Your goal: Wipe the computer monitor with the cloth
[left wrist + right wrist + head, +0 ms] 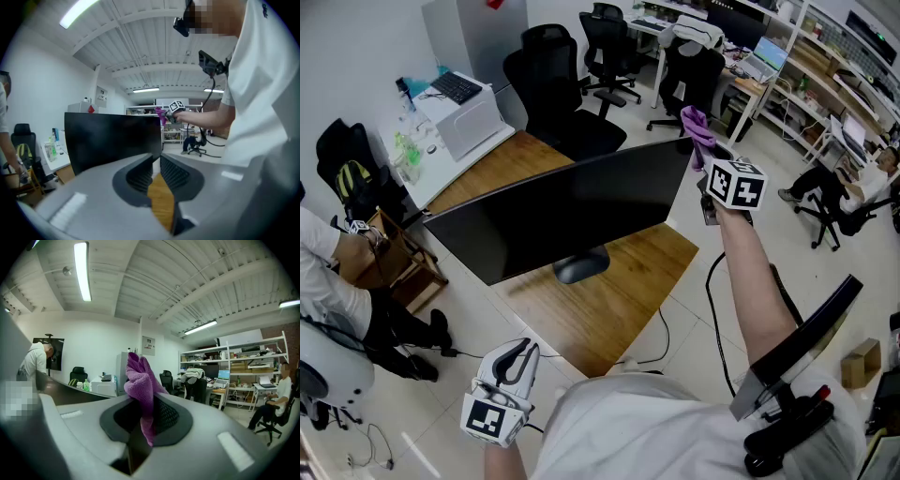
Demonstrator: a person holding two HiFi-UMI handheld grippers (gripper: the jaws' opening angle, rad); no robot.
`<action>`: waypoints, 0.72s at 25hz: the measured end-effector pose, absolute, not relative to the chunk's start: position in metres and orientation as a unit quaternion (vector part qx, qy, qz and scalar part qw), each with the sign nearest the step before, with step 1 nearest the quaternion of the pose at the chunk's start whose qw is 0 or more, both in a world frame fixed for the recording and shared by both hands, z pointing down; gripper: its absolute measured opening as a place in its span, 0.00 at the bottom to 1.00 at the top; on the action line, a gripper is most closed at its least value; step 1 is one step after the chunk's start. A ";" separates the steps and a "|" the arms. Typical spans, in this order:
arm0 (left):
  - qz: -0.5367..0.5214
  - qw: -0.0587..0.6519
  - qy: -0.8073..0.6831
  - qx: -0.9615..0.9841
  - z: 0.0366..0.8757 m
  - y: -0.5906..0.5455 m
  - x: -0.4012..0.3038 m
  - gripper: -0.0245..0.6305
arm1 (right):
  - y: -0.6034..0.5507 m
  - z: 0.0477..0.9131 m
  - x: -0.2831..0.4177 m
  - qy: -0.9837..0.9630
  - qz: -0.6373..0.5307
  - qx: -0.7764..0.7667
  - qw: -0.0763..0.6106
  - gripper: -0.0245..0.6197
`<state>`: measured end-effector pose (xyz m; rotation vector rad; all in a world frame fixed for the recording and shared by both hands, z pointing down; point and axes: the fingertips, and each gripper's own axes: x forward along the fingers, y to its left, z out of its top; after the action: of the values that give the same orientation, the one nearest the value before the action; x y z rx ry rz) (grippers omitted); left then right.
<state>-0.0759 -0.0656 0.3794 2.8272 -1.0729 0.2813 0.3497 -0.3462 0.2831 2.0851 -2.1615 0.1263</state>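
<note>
Your right gripper [709, 164] is closed on the purple cloth [697, 129]. The jaws pinch its lower part, so a thick bunch of it stands out beyond the tips. I think this is a good hold, because the soft bunch will meet the glass before the hard jaws do.

The cloth is up at the top right corner of the computer monitor [572, 211], just beside the upper edge. Whether it already touches the frame, I cannot say from these views. In the right gripper view the dark edge of the monitor runs away to the left of the cloth, so the cloth is at the corner and not on the screen face. A corner looks to me like a sensible place to begin a stroke across.

Your left gripper [520, 361] hangs low, close to your body and well apart from the monitor. Its jaws are only a little apart and have nothing in them; through the narrow gap you see the wooden desk [609, 300]. Held there, it is out of the way of the wiping arm.

The monitor stands upright on its foot [581, 265] on the desk, and the wiping seems not yet begun.
</note>
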 end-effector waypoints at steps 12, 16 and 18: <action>0.089 0.047 -0.351 0.931 0.381 -0.055 -0.109 0.15 | -0.341 0.281 0.287 -0.738 0.034 0.669 0.079 0.11; 0.086 0.048 -0.355 0.930 0.381 -0.052 -0.122 0.15 | -0.340 0.281 0.266 -0.743 0.033 0.663 0.081 0.11; 0.085 0.048 -0.358 0.929 0.379 -0.050 -0.130 0.15 | -0.340 0.280 0.254 -0.746 0.032 0.660 0.082 0.11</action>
<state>-0.1301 -0.0499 0.3792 2.8308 -1.0909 0.2581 0.2540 -0.3401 0.2799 1.9706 -2.2288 0.0963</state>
